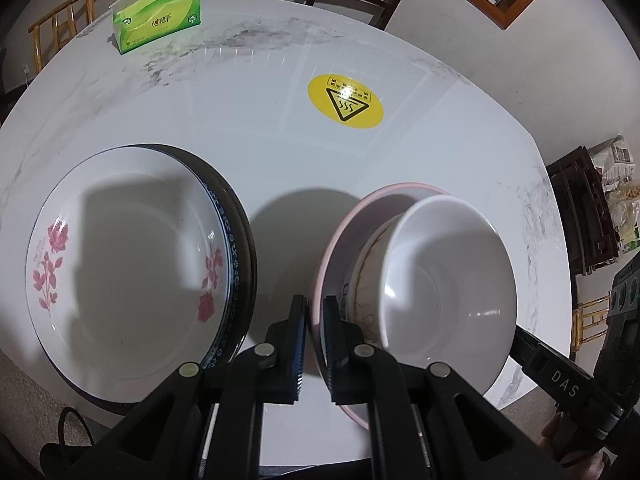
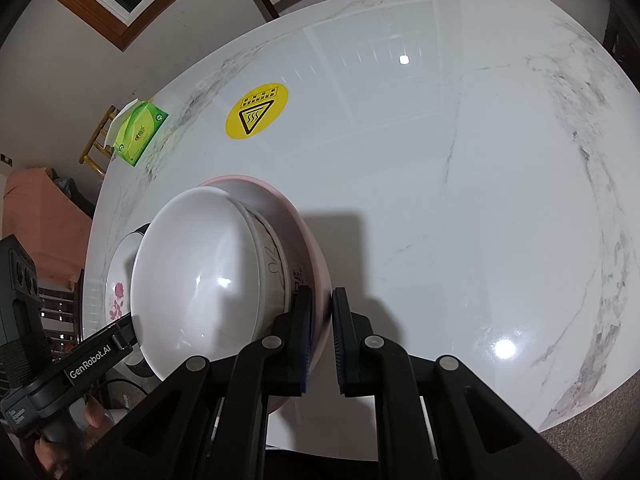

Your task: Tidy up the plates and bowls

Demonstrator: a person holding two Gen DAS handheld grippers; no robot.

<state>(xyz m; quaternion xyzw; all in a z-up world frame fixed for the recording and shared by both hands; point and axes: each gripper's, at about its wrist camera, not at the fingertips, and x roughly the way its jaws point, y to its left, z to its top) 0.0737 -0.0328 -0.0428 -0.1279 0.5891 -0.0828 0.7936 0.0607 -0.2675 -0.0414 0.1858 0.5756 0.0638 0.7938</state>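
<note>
Both hand-held grippers clamp the rim of the same pink bowl (image 1: 340, 236), from opposite sides. The left hand-held gripper (image 1: 315, 344) has its jaws drawn narrow onto the near-left rim, one pad inside and one outside. The right hand-held gripper (image 2: 321, 336) grips the near-right rim of that bowl (image 2: 316, 264) in the same way, jaws nearly together on the wall.

The pink bowl sits on the marble tabletop (image 1: 260, 120) and holds a nested stack: a patterned bowl (image 1: 360, 280) with brown line drawings inside it, and a plain white bowl (image 1: 448, 276) inside that one, its cavity empty.

Just to the left stands a stack of plates: a white rose-printed plate (image 1: 128, 264) on top of a blue-rimmed plate (image 1: 230, 232), with a dark plate rim below. A gap of bare tabletop separates it from the bowls.

Farther back lie a yellow round warning sticker (image 1: 346, 101) and a green tissue pack (image 1: 158, 20) near the far edge. To the right of the bowls the tabletop (image 2: 460, 200) is wide and bare out to its curved edge. The near edge runs just under both grippers.
</note>
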